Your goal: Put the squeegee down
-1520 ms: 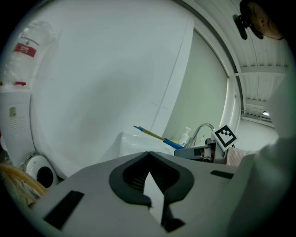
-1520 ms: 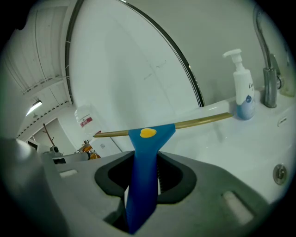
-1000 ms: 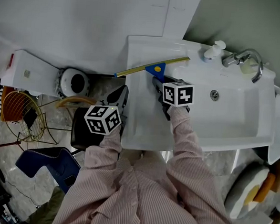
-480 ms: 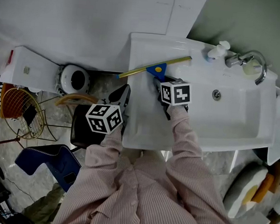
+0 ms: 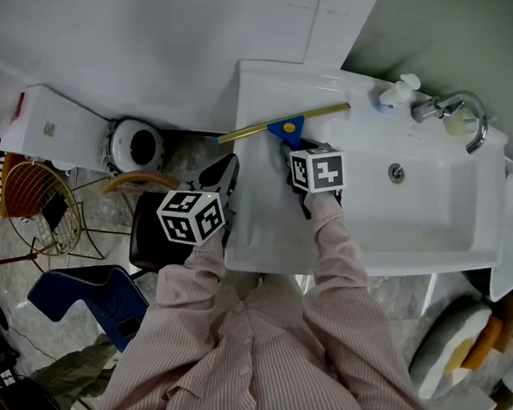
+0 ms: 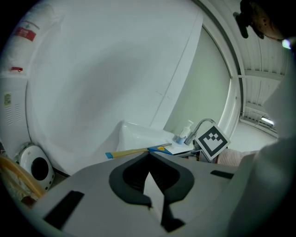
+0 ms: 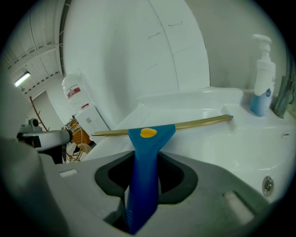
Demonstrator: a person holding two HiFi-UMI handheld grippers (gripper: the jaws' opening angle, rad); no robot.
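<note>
I see right gripper [image 7: 144,185] clamped on squeegee [image 7: 150,139] handle, blade at 12 o'clock over sink [image 7: 222,148]; left gripper [image 6: 150,185] jaws pressed together.

On the squeegee [image 7: 144,185], handle looked smooth blue plastic with slight sheen; bar yellowish, metallic. Sink [image 5: 440,213] was glossy white, smooth. Tap [image 5: 434,107]: polished metal. Sleeve [image 5: 347,285]: striped cloth, matt.
</note>
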